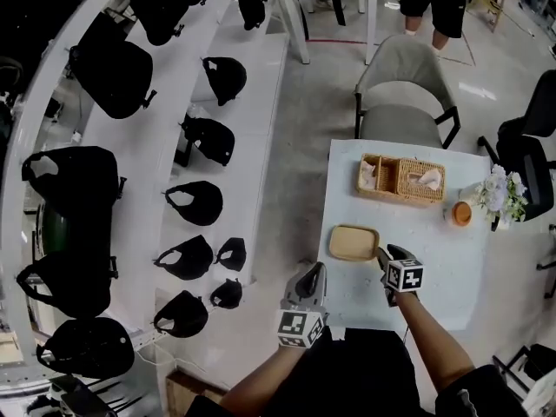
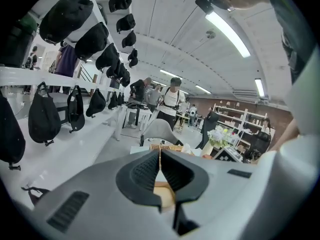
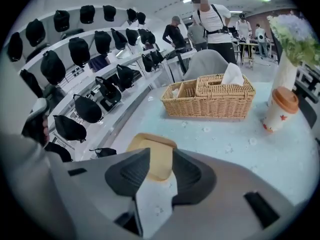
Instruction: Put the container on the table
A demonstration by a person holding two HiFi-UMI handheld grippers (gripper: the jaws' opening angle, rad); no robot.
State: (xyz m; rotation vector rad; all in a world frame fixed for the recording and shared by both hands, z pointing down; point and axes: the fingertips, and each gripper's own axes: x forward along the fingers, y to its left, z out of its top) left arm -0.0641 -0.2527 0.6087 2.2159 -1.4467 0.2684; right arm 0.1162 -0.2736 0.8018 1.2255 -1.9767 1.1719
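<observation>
Container (image 1: 354, 242) sits flat on the bench (image 1: 452, 268) near its left edge; your right tongs (image 1: 382, 255) are wide open just beside it, gripping nothing; your left tongs (image 1: 311, 278) look pinched together, empty, by the bench edge.

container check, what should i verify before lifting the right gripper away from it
1. Container lies flat on the table: ok.
2. Right gripper jaws stand apart, not pressing the container: ok.
3. Container is fully on the tabletop, though close to its edge: ok.
4. Container sits apart from the wicker basket and the cup: ok.
5. Left gripper has its jaws together with nothing in them and is beside the table, out of the way: ok.
6. Whether the container holds anything: cannot tell.
</observation>
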